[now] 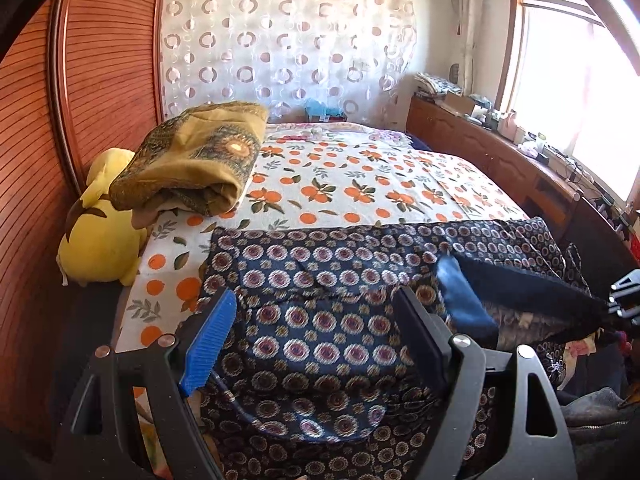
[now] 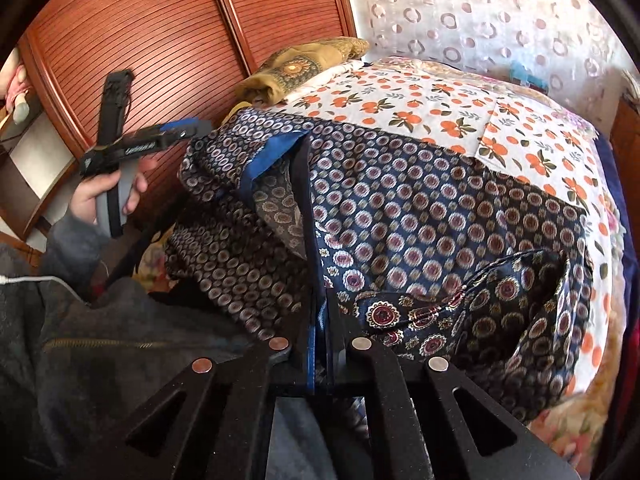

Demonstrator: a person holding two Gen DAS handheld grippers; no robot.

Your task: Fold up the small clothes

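A dark navy garment with round floral medallions [image 1: 320,280] lies on the near part of the bed; it also fills the right wrist view [image 2: 420,216]. My left gripper [image 1: 316,308] is open just above the garment, holding nothing; it also shows from outside in the right wrist view [image 2: 188,130]. My right gripper [image 2: 320,312] is shut on the garment's dark blue-lined edge [image 2: 306,200] and holds it lifted and taut. That lifted edge shows in the left wrist view [image 1: 520,280], running to the right gripper [image 1: 624,300].
The bed has an orange-fruit sheet [image 1: 340,184]. A folded mustard patterned cloth [image 1: 192,156] and a yellow plush toy [image 1: 100,232] lie at its left by the wooden wardrobe [image 1: 100,60]. A cluttered wooden sideboard [image 1: 500,152] runs along the right under the window.
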